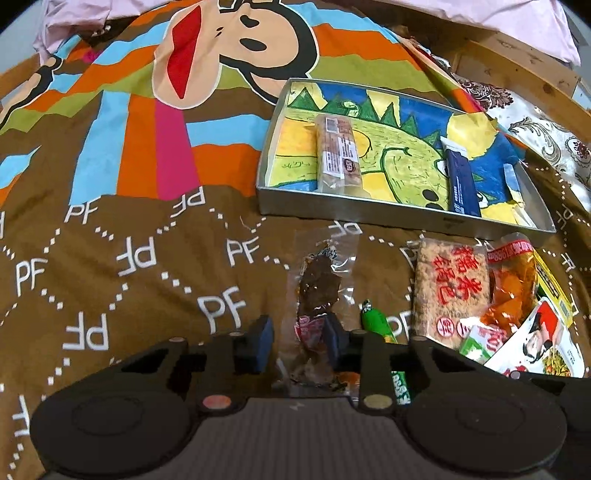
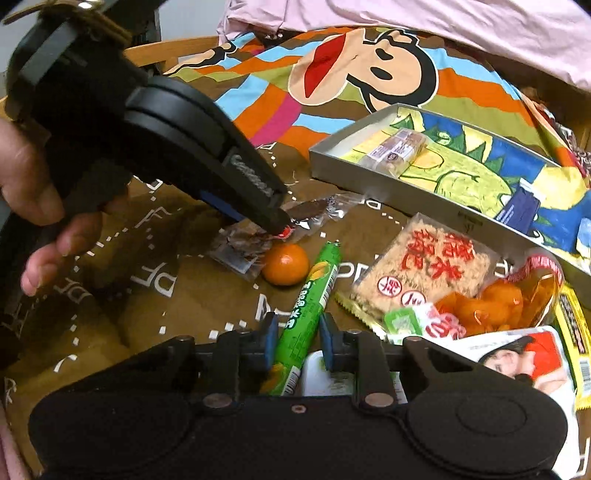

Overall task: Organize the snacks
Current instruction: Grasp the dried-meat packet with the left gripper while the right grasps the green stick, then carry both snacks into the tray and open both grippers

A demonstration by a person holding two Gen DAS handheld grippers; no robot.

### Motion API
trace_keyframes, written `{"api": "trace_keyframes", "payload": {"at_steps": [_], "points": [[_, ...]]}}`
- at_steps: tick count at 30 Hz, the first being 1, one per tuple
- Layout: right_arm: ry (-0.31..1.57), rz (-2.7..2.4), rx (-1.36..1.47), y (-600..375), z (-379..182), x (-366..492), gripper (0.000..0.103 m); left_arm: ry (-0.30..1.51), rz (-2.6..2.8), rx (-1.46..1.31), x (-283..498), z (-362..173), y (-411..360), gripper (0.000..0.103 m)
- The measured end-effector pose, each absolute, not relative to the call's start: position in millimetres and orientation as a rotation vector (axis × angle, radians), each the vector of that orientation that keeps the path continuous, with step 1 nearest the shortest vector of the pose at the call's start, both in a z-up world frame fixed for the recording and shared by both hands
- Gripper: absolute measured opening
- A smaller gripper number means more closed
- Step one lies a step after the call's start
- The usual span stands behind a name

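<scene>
A clear packet of dark dried meat lies on the brown blanket; my left gripper straddles its near end with the pads open around it. In the right wrist view the left gripper reaches down onto that packet. My right gripper is open around a green sausage stick, which lies flat. A grey tray lined with a dinosaur drawing holds a tan snack bar and a dark blue packet.
A small orange lies beside the meat packet. A rice cracker pack, an orange snack bag, a small green packet and a white packet are piled at right. A pink quilt lies behind.
</scene>
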State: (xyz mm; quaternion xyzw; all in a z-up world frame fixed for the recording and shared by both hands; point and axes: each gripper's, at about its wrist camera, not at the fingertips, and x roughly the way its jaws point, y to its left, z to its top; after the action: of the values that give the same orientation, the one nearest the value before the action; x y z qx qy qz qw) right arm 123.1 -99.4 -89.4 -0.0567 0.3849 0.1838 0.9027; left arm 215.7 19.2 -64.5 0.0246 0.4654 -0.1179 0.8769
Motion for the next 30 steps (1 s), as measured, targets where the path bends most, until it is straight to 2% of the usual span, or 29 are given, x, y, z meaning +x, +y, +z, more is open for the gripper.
{"api": "trace_keyframes", "payload": {"at_steps": [4,6,9,11,15,19,21,24,30], "points": [[0.829,0.371,-0.094,-101.2,-85.7,114.4,0.024,1.007,-0.252,0.072,206.5,-62.9,21.7,0.029],[0.834,0.364,-0.100,-100.7,-86.6,111.4,0.024,1.007,-0.243,0.085,205.2,-62.8,20.9,0.032],[0.833,0.365,-0.109,-100.3,-88.7,111.2,0.024,0.955,-0.238,0.103,207.9,-61.9,15.9,0.043],[0.836,0.366,-0.107,-100.7,-90.4,112.9,0.025,0.908,-0.256,0.135,211.5,-62.5,8.8,0.056],[0.834,0.366,-0.108,-100.2,-93.6,114.6,0.027,0.862,-0.295,0.217,216.3,-70.1,-6.4,0.062],[0.821,0.361,-0.107,-99.9,-94.9,117.1,0.028,0.894,-0.294,0.235,223.4,-79.1,-12.0,0.068],[0.816,0.363,-0.107,-100.5,-95.5,117.9,0.028,0.903,-0.295,0.217,224.8,-81.6,-8.9,0.068],[0.813,0.362,-0.103,-101.0,-95.4,117.8,0.025,0.920,-0.295,0.180,225.8,-80.8,-3.2,0.050],[0.809,0.328,-0.103,-102.0,-90.5,110.7,0.022,0.959,-0.258,0.147,222.8,-78.4,5.0,0.048]]}}
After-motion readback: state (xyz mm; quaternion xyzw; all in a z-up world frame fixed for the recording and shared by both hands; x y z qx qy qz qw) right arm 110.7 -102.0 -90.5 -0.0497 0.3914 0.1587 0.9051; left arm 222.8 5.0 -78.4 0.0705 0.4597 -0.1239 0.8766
